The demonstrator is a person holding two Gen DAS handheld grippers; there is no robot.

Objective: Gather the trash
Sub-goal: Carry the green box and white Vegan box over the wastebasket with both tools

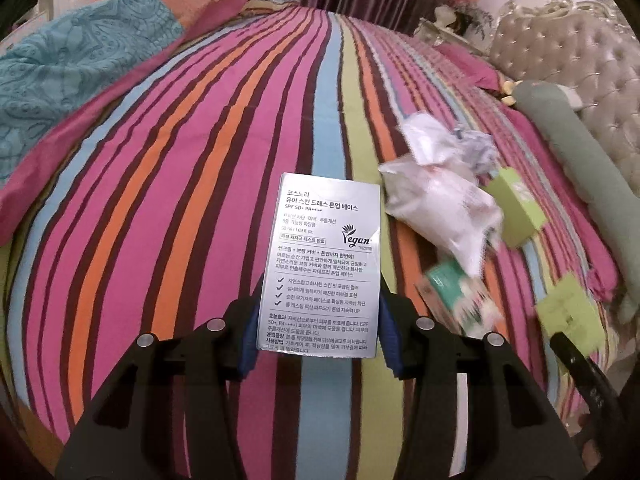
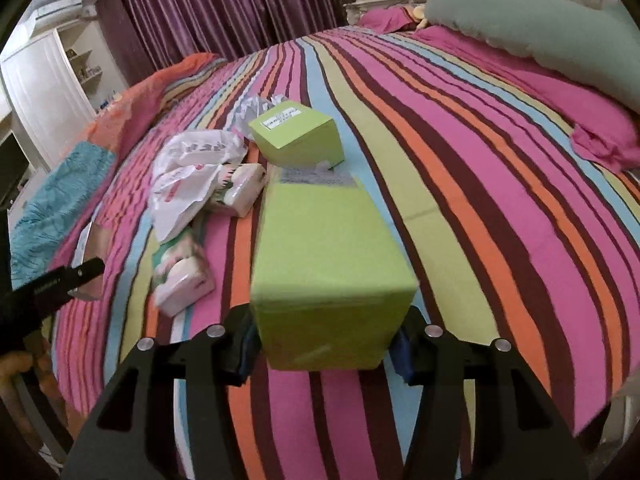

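Note:
My left gripper (image 1: 318,322) is shut on a silver cosmetics box (image 1: 320,256) with Korean print, held above the striped bedspread (image 1: 180,200). My right gripper (image 2: 326,340) is shut on a lime green box (image 2: 328,268); that box also shows at the right of the left wrist view (image 1: 568,312). On the bed lie a second green box (image 2: 298,138) (image 1: 516,208), crumpled white plastic bags (image 2: 188,172) (image 1: 436,200), a crumpled paper wad (image 1: 476,148) and green-and-white tissue packs (image 2: 182,276) (image 2: 240,188) (image 1: 456,296).
A grey-green bolster pillow (image 2: 540,32) and a pink pillow (image 2: 600,136) lie by the tufted headboard (image 1: 580,64). A turquoise and orange quilt (image 1: 72,64) is bunched at the far left. Purple curtains (image 2: 224,4) and a white cabinet (image 2: 44,92) stand behind.

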